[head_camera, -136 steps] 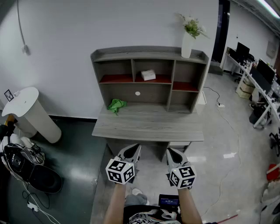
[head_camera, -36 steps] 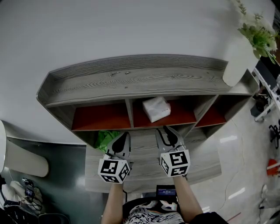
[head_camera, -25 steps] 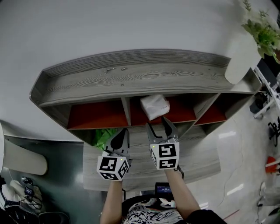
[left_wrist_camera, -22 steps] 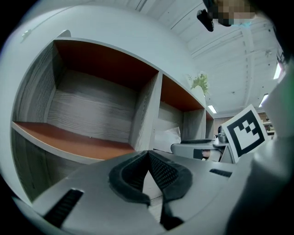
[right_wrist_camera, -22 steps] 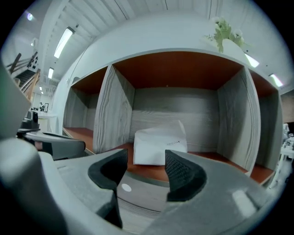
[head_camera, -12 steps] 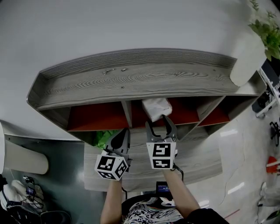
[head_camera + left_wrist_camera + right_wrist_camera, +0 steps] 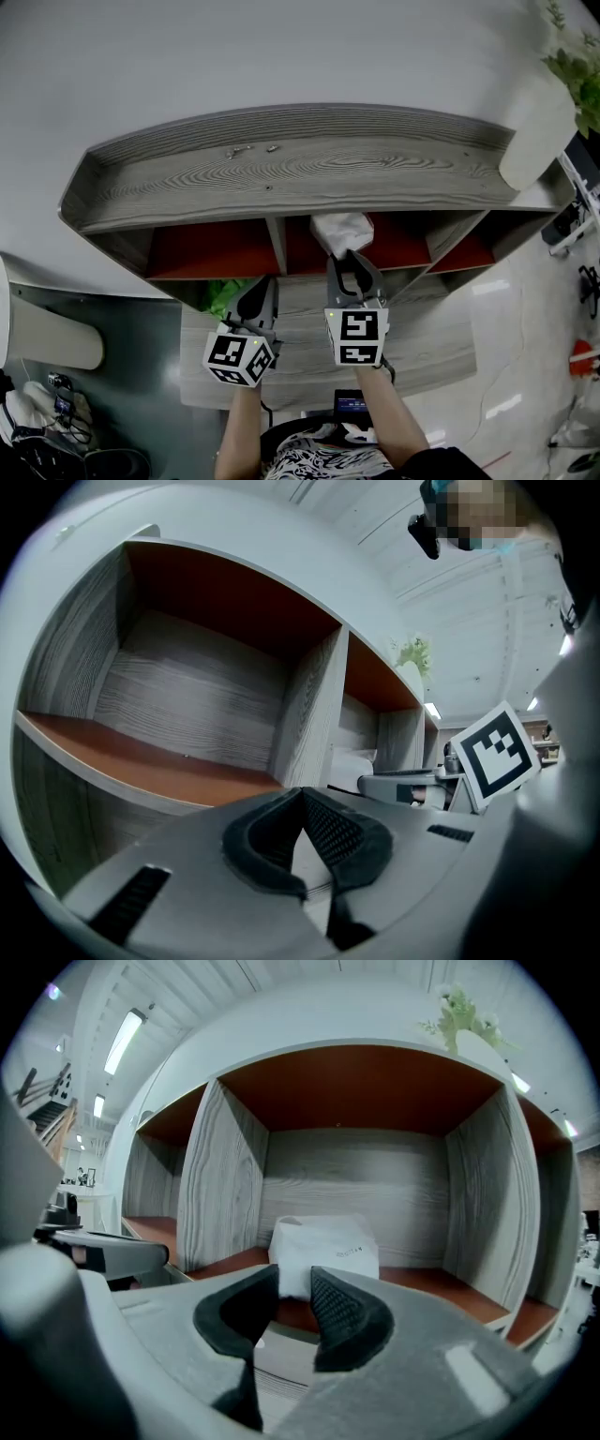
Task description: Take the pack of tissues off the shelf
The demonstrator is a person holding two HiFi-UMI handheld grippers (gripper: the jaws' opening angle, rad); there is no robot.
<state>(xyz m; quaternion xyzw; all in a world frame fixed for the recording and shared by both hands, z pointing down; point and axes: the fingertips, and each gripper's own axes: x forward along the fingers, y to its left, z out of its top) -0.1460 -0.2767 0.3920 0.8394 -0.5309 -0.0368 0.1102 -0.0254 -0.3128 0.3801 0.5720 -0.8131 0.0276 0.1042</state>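
Nearest, just before the shelf [image 7: 281, 173], the left tool [image 7: 302, 791] hangs with jaws together and empty. It faces the shelf's bare left compartment [image 7: 178, 705], likely parked there out of the way. Beside it the right tool [image 7: 295, 1283] reaches into the shelf's middle compartment [image 7: 356, 1171]. Its jaws have just been closing and pinch the near edge of the pack of tissues [image 7: 323, 1241], the only thing inside, lying toward the front, a hold suited, I judge, to drawing it out. On the shelf's top, at the right end, stands a white vase [image 7: 534, 131].

A white vase [image 7: 536, 131] holds a leafy plant [image 7: 577, 70]; a green cloth [image 7: 220, 293] lies crumpled.
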